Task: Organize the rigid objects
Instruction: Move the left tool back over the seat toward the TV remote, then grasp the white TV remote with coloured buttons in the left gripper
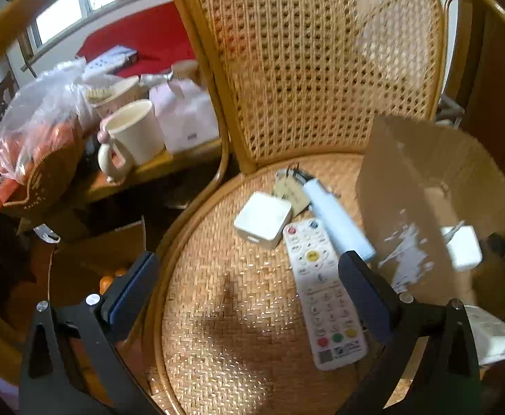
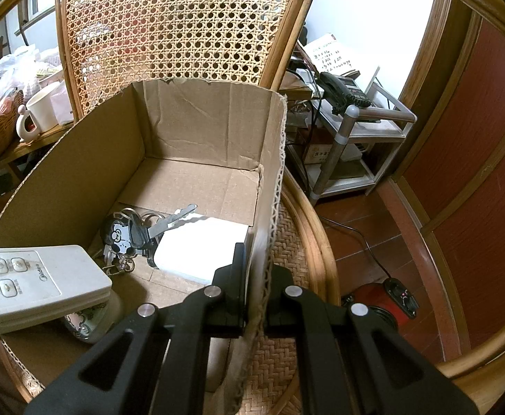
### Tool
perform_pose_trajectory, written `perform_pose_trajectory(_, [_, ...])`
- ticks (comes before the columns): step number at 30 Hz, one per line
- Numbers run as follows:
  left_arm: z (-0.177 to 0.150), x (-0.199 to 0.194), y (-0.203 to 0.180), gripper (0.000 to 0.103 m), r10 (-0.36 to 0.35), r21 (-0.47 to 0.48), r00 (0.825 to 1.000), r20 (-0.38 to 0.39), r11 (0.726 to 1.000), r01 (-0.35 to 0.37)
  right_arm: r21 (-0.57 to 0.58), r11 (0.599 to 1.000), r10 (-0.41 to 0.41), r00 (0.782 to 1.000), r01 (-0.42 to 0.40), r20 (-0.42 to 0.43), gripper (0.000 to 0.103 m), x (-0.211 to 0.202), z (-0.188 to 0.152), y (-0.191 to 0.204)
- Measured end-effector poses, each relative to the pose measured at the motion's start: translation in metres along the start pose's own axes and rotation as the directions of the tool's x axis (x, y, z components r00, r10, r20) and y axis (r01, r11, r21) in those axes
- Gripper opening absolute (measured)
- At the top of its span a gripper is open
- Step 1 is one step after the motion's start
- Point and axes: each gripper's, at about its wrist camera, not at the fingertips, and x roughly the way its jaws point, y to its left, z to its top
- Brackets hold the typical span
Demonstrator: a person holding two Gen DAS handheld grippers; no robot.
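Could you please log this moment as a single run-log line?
left tool: open above remote on chair seat | right tool: shut on box wall | keys in box

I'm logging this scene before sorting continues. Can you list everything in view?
Brown cardboard box: 1, on wicker chair seat.
White TV remote: 1, on seat.
White square adapter: 1, on seat.
Pale blue tube: 1, on seat.
White air-conditioner remote: 1, in box.
Key bunch with cartoon fob: 1, in box.
White flat block: 1, in box.
Cream mug: 1, side table.
Left gripper: open, above seat.
Right gripper: shut on box wall.
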Motion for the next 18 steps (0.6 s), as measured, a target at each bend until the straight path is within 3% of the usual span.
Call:
perform_pose_trajectory(7, [-0.009,0.032,-0.004,0.102,-0.060,0.002,0.995,-0.074,0.998,0.061,0.000,1.000,0.000,1.000,0.000,0.000,0.008,0.000,0.000,0.000])
perform_pose_trajectory(18, [-0.017,0.048,-0.013,0.102,-0.120,0.019,0.983,-0.140,0.992,0.124,0.001,1.000,0.000,1.000,0.000,0.000,0.008,0.000,0.000,0.000])
